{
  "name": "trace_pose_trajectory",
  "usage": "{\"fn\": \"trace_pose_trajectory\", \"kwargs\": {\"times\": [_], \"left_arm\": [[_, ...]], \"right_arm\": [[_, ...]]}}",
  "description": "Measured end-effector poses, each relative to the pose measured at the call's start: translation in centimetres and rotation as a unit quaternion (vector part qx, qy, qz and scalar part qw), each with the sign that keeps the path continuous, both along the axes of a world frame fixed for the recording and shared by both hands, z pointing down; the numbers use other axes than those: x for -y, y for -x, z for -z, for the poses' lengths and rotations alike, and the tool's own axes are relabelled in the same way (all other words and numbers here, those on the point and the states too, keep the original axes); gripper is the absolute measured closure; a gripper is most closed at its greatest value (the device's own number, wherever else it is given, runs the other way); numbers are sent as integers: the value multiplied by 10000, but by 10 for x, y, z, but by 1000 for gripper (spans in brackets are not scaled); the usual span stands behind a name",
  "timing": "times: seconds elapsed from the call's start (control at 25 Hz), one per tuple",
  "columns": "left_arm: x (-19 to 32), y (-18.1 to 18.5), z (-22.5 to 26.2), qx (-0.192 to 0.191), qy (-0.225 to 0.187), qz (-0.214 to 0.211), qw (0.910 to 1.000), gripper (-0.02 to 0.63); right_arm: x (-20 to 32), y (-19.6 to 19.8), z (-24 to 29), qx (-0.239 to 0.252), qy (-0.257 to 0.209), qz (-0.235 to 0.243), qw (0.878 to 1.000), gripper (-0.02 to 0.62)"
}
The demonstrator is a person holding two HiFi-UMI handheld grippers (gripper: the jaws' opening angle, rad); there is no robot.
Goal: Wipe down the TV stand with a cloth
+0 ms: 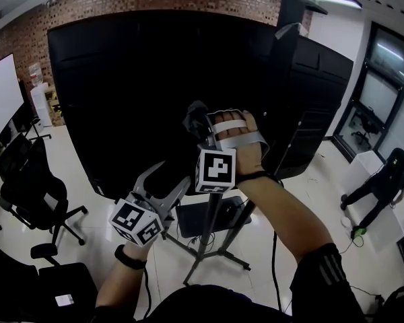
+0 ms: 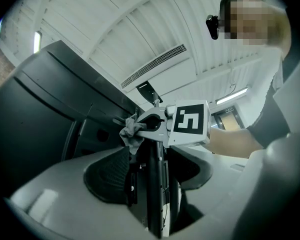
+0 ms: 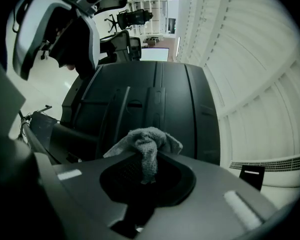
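A big black TV (image 1: 155,79) stands on a dark stand with a pole and splayed legs (image 1: 212,244). My right gripper (image 1: 199,123) is raised against the TV's back and is shut on a grey cloth (image 3: 147,144). The cloth (image 2: 131,129) bunches at the fingertips, close to the pole top. My left gripper (image 1: 172,175) sits lower and to the left, pointing up at the pole. In the left gripper view its jaws (image 2: 155,179) stand open, with the black pole (image 2: 154,194) running up between them; whether the pads touch the pole is unclear.
Black office chairs (image 1: 34,194) stand on the pale floor at the left, near a whiteboard (image 1: 3,93). A person in black (image 1: 384,180) bends beside a white box (image 1: 370,167) at the right. A dark shelf (image 1: 205,217) sits low on the stand.
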State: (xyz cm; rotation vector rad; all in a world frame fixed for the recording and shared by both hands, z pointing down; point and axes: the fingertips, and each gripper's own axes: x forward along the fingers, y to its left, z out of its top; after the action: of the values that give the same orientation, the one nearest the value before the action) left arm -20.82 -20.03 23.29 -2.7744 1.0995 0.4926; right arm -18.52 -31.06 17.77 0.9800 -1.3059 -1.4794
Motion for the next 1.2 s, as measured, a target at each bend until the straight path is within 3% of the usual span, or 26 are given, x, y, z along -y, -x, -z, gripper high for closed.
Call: {"fn": "trace_pose_trajectory", "kwargs": {"times": [0.24,0.32,0.48,0.72,0.84,1.2], "left_arm": [[0,13,-8,15,88,114,9999,330],[-1,21,-11,8,119,188,9998,330],[0,41,-22,-7,154,394,9991,338],[-3,71,-32,-28,352,744,9966,350],[-3,77,-37,-9,390,810,9959,345],[4,56,-44,25,366,534,9979,341]], "right_arm": [[-36,39,-7,463,282,1051,9930,561],[-46,62,-19,414,427,1461,9875,561],[-48,99,-39,275,548,1743,9828,561],[-28,117,-60,151,871,1549,9840,561],[-21,119,-67,75,799,1517,9852,561],[-13,81,-69,49,657,1099,9918,561]]}}
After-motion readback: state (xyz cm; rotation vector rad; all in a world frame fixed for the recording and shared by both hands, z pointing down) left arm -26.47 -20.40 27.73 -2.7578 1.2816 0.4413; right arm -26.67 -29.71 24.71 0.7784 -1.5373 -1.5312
